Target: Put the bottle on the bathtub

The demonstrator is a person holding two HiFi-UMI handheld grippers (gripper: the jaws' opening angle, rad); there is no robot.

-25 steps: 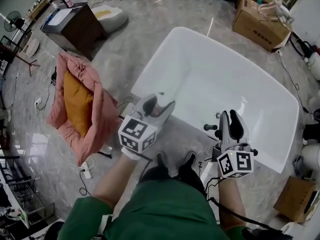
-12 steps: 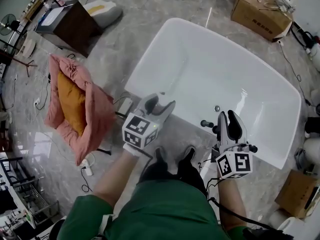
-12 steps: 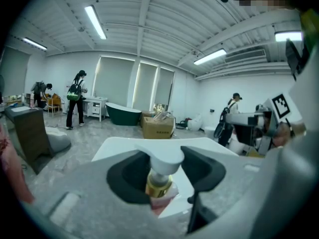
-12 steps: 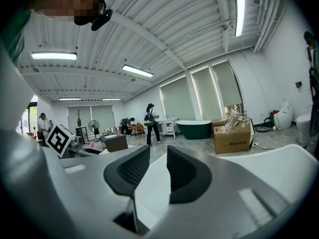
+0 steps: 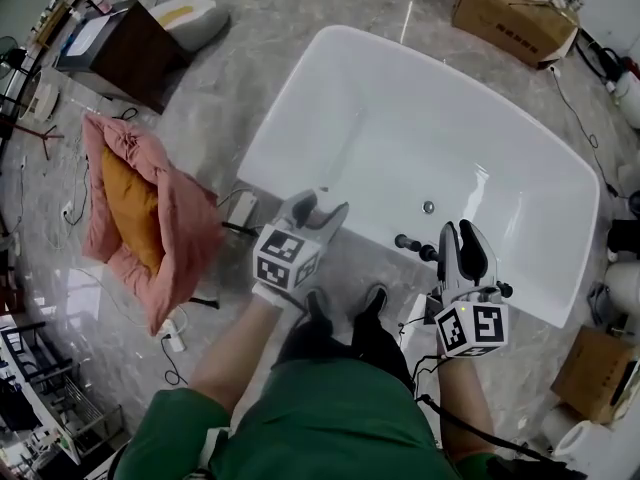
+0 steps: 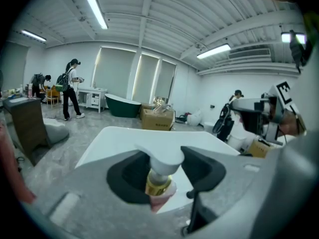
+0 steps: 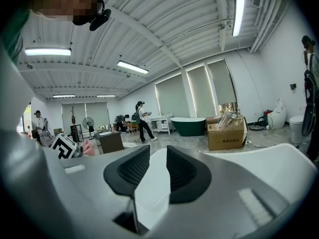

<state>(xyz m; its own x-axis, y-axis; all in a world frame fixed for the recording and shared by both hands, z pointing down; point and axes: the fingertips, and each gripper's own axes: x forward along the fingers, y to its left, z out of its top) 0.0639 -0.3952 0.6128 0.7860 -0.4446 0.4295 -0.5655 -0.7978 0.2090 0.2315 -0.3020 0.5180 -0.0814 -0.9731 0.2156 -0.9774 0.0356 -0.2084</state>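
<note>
We see the left gripper (image 5: 316, 211) pinching the bottle (image 6: 160, 182) at the neck, under the white pump head and just at the bathtub's (image 5: 420, 118) near rim. We judge it light, stiff plastic and smooth. Gripped this high, it may swing, so a lower hold on the body seems safer. The right gripper (image 7: 158, 166) has its jaws narrowly apart, with nothing between them. The bottle's body is cut off below the jaws. The head view barely shows it, and we can't tell how full it is.

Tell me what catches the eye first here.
A big white bathtub fills the floor ahead of the person. The left gripper holds a pump bottle by its neck close to the bathtub's near rim, and a pink cushion lies to the left.
</note>
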